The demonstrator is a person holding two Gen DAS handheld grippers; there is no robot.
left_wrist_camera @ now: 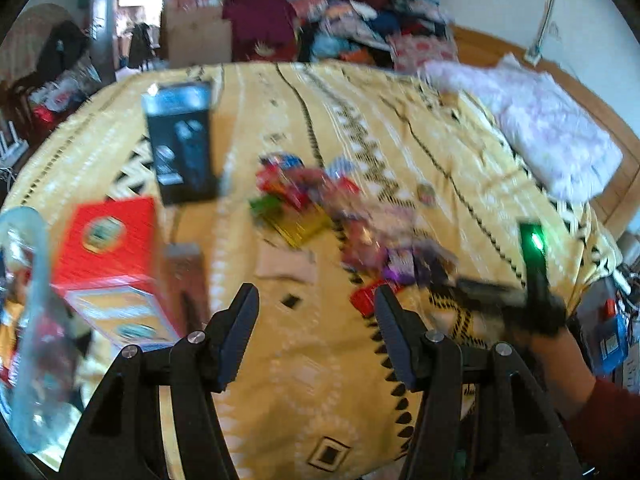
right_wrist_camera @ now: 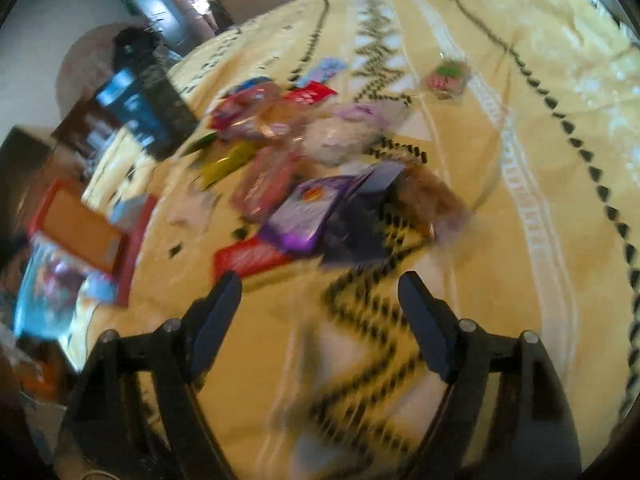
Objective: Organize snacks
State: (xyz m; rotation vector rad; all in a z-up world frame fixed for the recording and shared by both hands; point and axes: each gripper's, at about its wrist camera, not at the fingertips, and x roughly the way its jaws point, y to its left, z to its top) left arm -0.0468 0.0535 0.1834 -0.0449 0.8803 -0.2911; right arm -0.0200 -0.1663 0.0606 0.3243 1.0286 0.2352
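Note:
A heap of snack packets [left_wrist_camera: 320, 208] lies in the middle of a yellow patterned bedspread [left_wrist_camera: 312, 380], blurred by motion. In the right wrist view the same heap [right_wrist_camera: 304, 168] holds a purple packet [right_wrist_camera: 308, 216], a red packet [right_wrist_camera: 252, 258] and a yellow one [right_wrist_camera: 228, 162]; a small round sweet [right_wrist_camera: 448, 76] lies apart. My left gripper [left_wrist_camera: 316, 294] stands open over bare bedspread, just short of the heap. My right gripper [right_wrist_camera: 320, 280] is open too, empty, near the red packet. The right gripper's body [left_wrist_camera: 536, 272] and the hand holding it show at the right of the left wrist view.
A red box [left_wrist_camera: 108, 248] and a dark blue box [left_wrist_camera: 180, 140] stand left of the heap. A clear plastic container [left_wrist_camera: 32, 320] holding packets sits at the far left. A folded pale quilt [left_wrist_camera: 552, 128] lies at the bed's right, and piled clothes [left_wrist_camera: 360, 20] beyond the far edge.

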